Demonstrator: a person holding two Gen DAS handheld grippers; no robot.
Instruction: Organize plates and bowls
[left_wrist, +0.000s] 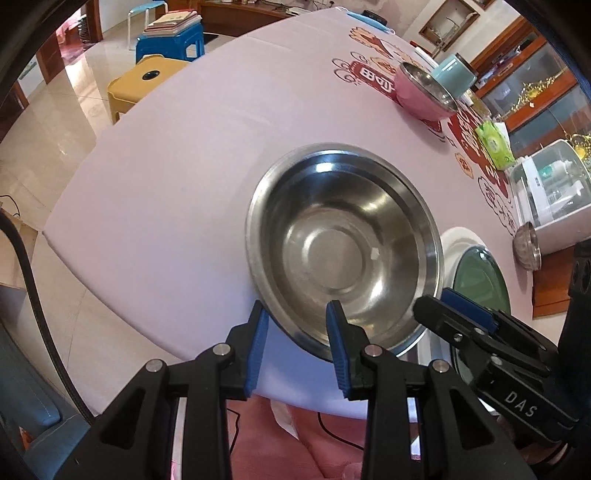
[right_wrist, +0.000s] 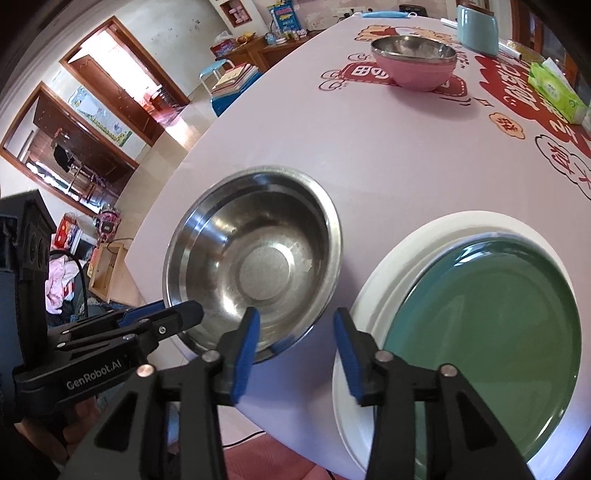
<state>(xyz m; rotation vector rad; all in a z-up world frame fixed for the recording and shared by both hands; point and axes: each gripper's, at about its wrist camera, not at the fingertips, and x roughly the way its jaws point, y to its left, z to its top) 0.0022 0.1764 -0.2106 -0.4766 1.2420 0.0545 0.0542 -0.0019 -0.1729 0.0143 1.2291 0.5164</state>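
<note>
A wide steel bowl (left_wrist: 343, 243) (right_wrist: 255, 258) stands upright near the table's front edge. My left gripper (left_wrist: 295, 314) is open and straddles its near rim, one pad outside and one inside, neither pressing. In the right wrist view the left gripper (right_wrist: 177, 308) reaches the bowl's left rim. My right gripper (right_wrist: 295, 321) is open, one finger over the bowl's near rim, the other beside a white plate (right_wrist: 388, 258). A green plate (right_wrist: 491, 325) lies on that white plate. In the left wrist view the right gripper (left_wrist: 432, 301) sits at the bowl's right rim, with the white plate (left_wrist: 461, 240) and green plate (left_wrist: 480, 273) beyond it.
A pink bowl with a steel lining (left_wrist: 421, 96) (right_wrist: 413, 70) stands further back, a pale blue container (left_wrist: 454, 74) behind it. A green tissue pack (left_wrist: 495, 144), a small steel bowl (left_wrist: 528, 247) and a white appliance (left_wrist: 550, 199) line the right. Stools (left_wrist: 144, 85) stand beyond the table.
</note>
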